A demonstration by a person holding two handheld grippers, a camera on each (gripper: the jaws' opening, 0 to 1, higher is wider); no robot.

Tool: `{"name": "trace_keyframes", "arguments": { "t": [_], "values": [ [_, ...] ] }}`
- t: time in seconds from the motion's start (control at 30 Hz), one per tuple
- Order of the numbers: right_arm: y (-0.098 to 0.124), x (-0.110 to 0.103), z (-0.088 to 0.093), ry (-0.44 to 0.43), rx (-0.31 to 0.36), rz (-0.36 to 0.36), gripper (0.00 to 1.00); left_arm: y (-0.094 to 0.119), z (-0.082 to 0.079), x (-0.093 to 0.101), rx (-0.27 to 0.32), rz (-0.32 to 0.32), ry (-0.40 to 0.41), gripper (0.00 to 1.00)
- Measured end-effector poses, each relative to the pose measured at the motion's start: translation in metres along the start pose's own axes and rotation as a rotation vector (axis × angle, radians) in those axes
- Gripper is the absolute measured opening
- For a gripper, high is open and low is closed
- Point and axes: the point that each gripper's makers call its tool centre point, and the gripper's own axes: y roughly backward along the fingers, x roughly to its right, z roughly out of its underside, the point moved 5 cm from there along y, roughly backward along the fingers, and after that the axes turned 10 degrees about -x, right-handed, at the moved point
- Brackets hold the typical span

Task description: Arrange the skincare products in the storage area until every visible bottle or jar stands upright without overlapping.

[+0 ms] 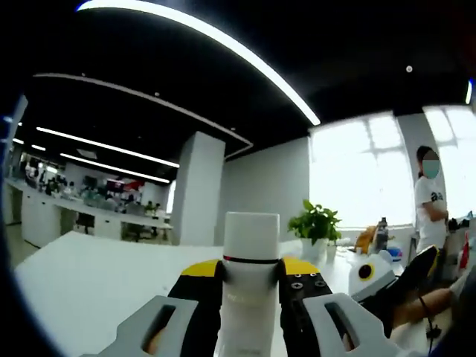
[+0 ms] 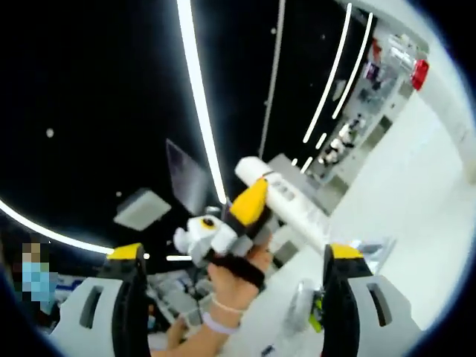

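Left gripper (image 1: 251,297): its yellow-tipped black jaws are clenched on a tall white cylindrical bottle (image 1: 251,290) with a thin dark ring below its cap — the bottle stands upright between them, lifted above the table.
Same bottle, right gripper view: the white bottle (image 2: 286,195) slants across the frame, pinched by the left gripper (image 2: 253,201), which a person's hand (image 2: 236,279) holds up against the ceiling.
Right gripper (image 2: 232,297): jaws released and set wide apart, nothing between them.
Surface: a broad, smooth white table (image 1: 89,279) stretches away to the left; at its far edge stands a green leafy potted plant (image 1: 315,230) in a white pot.
Room: an open office with a black ceiling crossed by long white light strips (image 1: 216,44), a white square pillar (image 1: 197,190) and bright windows (image 1: 357,171) at the right.
Person: someone in a white shirt (image 1: 430,204) stands by the windows — well apart from the bottle.
Far left: rows of desks (image 1: 82,197), too small to make out further.
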Motion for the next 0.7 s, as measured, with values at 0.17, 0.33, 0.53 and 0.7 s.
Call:
{"name": "trace_keyframes", "arguments": {
  "t": [0.17,0.33,0.53,0.7],
  "values": [
    [-0.008,-0.005,0.009,-0.230,0.017,-0.113,1.00,0.003,-0.001,0.001,0.019,0.015,0.001,0.28],
    [-0.015,-0.006,0.015,-0.437,0.037,-0.209,1.00,0.004,-0.004,0.013,0.052,0.090,0.018,0.28],
    [-0.019,0.003,0.015,-0.479,0.036,-0.193,1.00,0.007,-0.009,0.032,0.092,0.178,0.036,0.28],
    [-0.013,0.010,0.013,-0.621,0.154,-0.193,1.00,0.014,-0.015,0.040,0.136,0.203,0.015,0.28]
  ]
}}
